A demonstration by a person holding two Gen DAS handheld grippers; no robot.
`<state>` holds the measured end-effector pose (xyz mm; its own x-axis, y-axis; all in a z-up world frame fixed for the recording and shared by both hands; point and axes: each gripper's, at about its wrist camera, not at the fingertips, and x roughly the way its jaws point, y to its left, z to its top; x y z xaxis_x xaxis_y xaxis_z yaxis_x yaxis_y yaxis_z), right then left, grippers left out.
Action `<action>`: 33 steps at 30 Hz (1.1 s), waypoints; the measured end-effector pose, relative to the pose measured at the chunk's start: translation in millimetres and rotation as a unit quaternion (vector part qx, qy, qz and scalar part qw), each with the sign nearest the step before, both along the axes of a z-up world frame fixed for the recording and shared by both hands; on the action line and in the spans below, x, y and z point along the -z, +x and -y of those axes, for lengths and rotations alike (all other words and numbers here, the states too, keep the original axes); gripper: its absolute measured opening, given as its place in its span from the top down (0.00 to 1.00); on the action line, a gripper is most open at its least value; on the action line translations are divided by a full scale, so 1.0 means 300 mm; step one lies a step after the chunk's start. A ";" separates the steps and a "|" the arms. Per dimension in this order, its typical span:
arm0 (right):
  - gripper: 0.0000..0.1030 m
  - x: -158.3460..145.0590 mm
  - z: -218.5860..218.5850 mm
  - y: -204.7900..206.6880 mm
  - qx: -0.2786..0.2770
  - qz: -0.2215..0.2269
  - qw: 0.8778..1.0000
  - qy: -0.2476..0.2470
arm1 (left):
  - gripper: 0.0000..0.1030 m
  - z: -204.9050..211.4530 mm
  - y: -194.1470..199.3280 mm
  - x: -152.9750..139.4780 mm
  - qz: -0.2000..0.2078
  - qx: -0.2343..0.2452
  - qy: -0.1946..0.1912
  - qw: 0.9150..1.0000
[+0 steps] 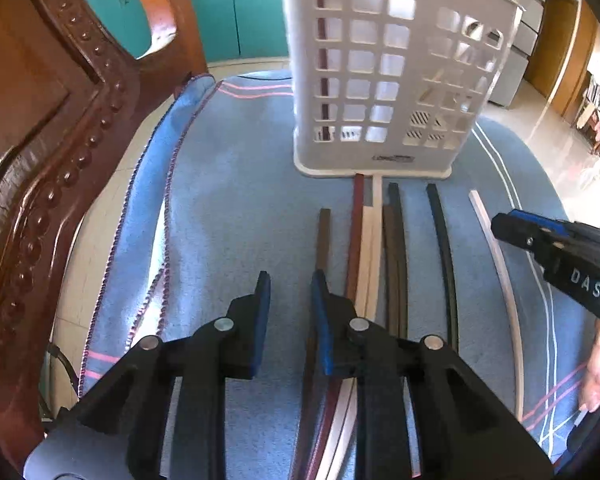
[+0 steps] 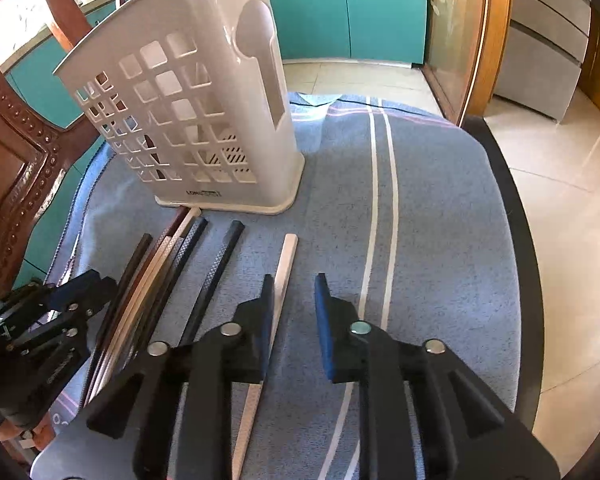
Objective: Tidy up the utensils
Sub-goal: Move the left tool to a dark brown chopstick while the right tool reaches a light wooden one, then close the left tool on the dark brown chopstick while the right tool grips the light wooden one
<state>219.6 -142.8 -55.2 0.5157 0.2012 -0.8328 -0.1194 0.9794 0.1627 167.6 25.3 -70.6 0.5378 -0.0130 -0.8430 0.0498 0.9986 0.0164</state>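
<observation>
Both grippers hover part-open and empty. The right gripper [image 2: 291, 312] sits just beside the lone white chopstick [image 2: 282, 280], its left pad at the stick's edge. The left gripper [image 1: 291, 308] hangs beside the dark bundle of chopsticks [image 1: 364, 248]. Probably best to straddle one stick squarely, then pinch. The white slotted holder [image 2: 204, 128] stands ahead on the blue towel [image 2: 440, 220]; open room right, carved chair [image 1: 40, 128] crowding left.
</observation>
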 end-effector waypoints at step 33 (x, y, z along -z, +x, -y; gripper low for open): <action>0.78 0.030 -0.103 -0.029 -0.034 0.004 0.997 -0.072 | 0.86 0.021 0.012 0.015 -0.006 -0.010 0.007 1.000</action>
<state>210.8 -111.9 -64.2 0.5124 0.1145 -0.8511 -0.1868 0.9822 0.0197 171.4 18.9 -75.1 0.5283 0.0096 -0.8490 0.0301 0.9991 0.0300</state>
